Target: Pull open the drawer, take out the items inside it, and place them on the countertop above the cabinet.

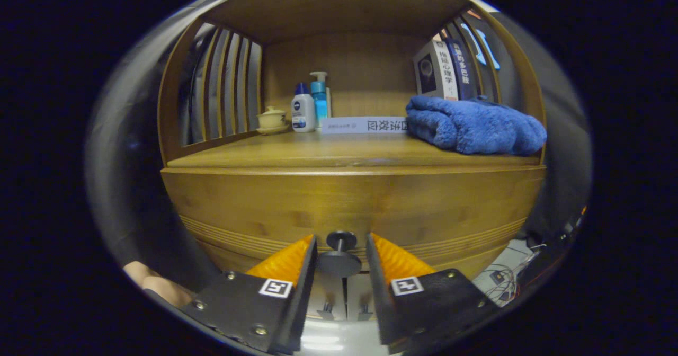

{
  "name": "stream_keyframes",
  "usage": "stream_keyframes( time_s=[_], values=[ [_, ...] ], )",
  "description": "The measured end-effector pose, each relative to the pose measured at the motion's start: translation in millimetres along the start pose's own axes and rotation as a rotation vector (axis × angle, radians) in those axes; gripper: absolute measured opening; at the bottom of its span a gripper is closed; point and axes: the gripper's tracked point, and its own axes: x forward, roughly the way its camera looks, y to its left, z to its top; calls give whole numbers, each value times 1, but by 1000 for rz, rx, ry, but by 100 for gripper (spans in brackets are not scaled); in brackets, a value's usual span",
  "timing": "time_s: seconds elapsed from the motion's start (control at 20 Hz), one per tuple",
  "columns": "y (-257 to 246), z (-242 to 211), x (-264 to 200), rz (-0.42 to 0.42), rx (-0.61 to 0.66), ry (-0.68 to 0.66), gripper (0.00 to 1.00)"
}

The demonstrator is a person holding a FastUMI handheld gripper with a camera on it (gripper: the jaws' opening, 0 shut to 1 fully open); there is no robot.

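A wooden cabinet faces me, and its drawer front looks closed. The dark round drawer knob sticks out toward me, right between my fingers. My gripper is open, with one finger on each side of the knob and narrow gaps left beside it. The fingertips reach almost to the drawer face. The drawer's inside is hidden. Above the drawer lies the wooden countertop, inside an open shelf bay.
On the countertop sit a folded blue towel, upright books, a flat book, two bottles and a lidded cup. Two small door knobs show below. A hand is beside the left finger; cables lie beyond the right finger.
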Motion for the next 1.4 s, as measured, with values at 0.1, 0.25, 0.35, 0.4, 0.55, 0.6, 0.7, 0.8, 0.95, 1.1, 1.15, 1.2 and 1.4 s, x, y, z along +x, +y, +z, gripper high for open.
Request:
stream_keyframes(
  time_s=[0.1,0.25,0.35,0.4,0.55,0.6,0.7,0.8,0.95,1.1,1.15,1.2,1.4],
  values=[
    [-1,-8,11,10,24,8,48],
    [0,-4,1,-4,40,39,39],
    [-2,-4,1,-23,50,35,30],
    [0,-5,-1,-26,55,33,29],
    [-2,-8,-12,-21,68,37,30],
    [-2,-9,-16,-20,72,37,30],
    [-3,-11,-25,-21,75,38,29],
    [-2,-16,-34,-22,73,39,29],
    [-2,-22,-46,-21,75,39,29],
    [-2,-25,-56,-27,65,43,29],
    [-2,-26,-59,-30,63,45,29],
    [-2,-27,-62,-33,63,47,29],
    [-2,-32,-75,-37,61,51,29]
  ],
)
